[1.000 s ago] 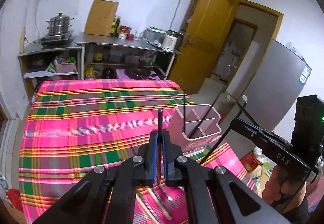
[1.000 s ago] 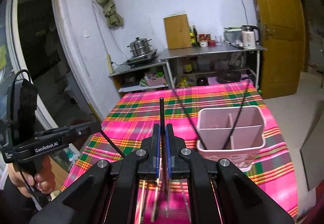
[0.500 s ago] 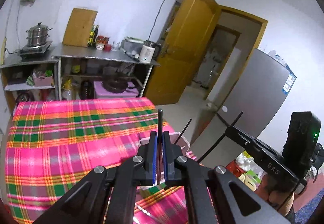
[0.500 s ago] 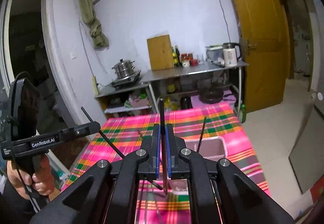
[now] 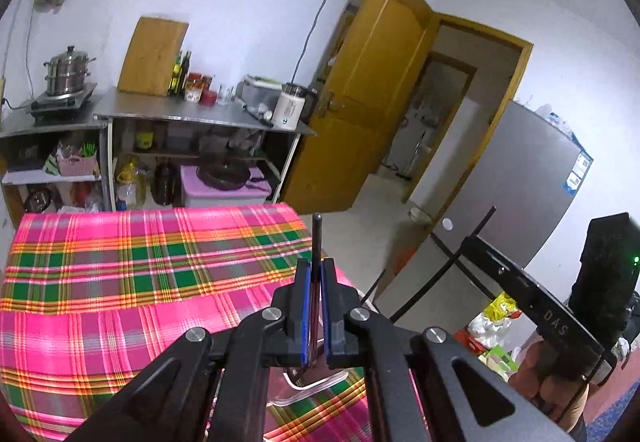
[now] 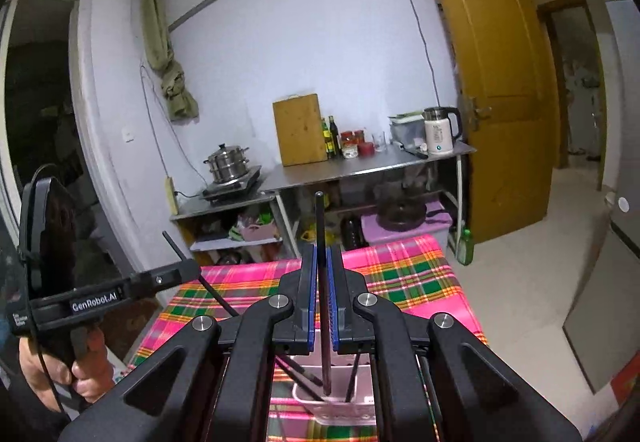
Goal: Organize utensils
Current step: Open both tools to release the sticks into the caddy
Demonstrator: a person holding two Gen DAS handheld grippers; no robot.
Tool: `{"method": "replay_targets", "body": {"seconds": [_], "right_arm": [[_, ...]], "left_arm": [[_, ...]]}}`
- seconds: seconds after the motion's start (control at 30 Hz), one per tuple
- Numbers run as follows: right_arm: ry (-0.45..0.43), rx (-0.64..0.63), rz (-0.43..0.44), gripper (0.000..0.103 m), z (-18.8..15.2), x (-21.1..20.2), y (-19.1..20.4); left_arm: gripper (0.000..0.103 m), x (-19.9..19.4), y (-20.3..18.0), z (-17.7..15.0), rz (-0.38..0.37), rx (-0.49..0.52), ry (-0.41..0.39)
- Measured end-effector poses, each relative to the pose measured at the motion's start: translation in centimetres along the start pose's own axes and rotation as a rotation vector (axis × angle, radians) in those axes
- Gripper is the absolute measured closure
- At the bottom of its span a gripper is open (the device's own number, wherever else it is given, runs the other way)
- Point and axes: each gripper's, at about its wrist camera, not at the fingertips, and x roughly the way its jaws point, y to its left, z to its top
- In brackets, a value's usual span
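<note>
Chopstick (image 5: 317, 242) stands upright, pinched in your left gripper (image 5: 316, 306); your right gripper (image 6: 324, 306) clamps a second black chopstick (image 6: 320, 226) the same way. The pink utensil holder (image 6: 344, 408) sits directly below your right gripper, sticks already inside. The plaid tablecloth (image 5: 120, 282) edge lies near; open floor lies beyond.

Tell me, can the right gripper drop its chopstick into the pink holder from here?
Probably yes. The right gripper is shut on a black chopstick whose lower end hangs over the open holder, with only other chopsticks leaning inside.
</note>
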Motion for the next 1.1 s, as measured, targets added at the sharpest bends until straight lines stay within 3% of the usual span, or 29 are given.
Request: {"method": "replay_targets", "body": {"seconds": [0.23, 0.53, 0.63, 0.8, 1.1], "right_arm": [[0.077, 0.026, -0.013, 0.098, -2.6, 3.2, -1.3], [0.17, 0.052, -0.014, 0.096, -5.3, 5.3, -2.4], [0.167, 0.047, -0.024, 0.095, -5.4, 5.1, -2.3], [0.126, 0.028, -0.046, 0.084, -5.1, 3.3, -1.9], [0.106, 0.037, -0.023, 0.083, -6.4, 0.1, -1.2]], "left_arm": [[0.099, 3.2, 1.5, -2.2, 0.022, -0.002, 0.065], [0.096, 3.7, 2.1, -3.5, 0.044, 0.003, 0.082], [0.092, 3.0, 2.0, -3.4, 0.051, 0.007, 0.065], [0.087, 0.7, 1.4, -2.9, 0.062, 0.027, 0.013], [0.086, -3.3, 1.2, -4.8, 0.094, 0.056, -0.028]]}}
